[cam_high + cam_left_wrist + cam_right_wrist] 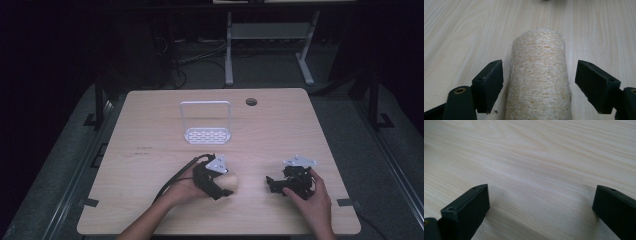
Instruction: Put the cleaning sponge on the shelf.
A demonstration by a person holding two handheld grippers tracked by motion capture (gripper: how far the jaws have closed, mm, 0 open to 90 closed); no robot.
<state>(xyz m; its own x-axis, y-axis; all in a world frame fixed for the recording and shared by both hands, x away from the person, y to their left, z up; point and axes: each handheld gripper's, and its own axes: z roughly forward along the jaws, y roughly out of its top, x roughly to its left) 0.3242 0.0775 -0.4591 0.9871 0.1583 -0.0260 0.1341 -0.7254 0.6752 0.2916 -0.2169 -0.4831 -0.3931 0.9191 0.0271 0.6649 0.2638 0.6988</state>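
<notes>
Both my forearms enter the high view from below. My left gripper [220,186] lies on the wooden table [150,200], its jaws either side of a pale loofah roll [231,182]. My right gripper [276,184] rests well apart to the right. Farther back stands a white rack [206,134], nothing in it. Left gripper view: the loofah lies between my open jaws, a gap on each side. Right gripper view: jaws wide apart over bare wood.
</notes>
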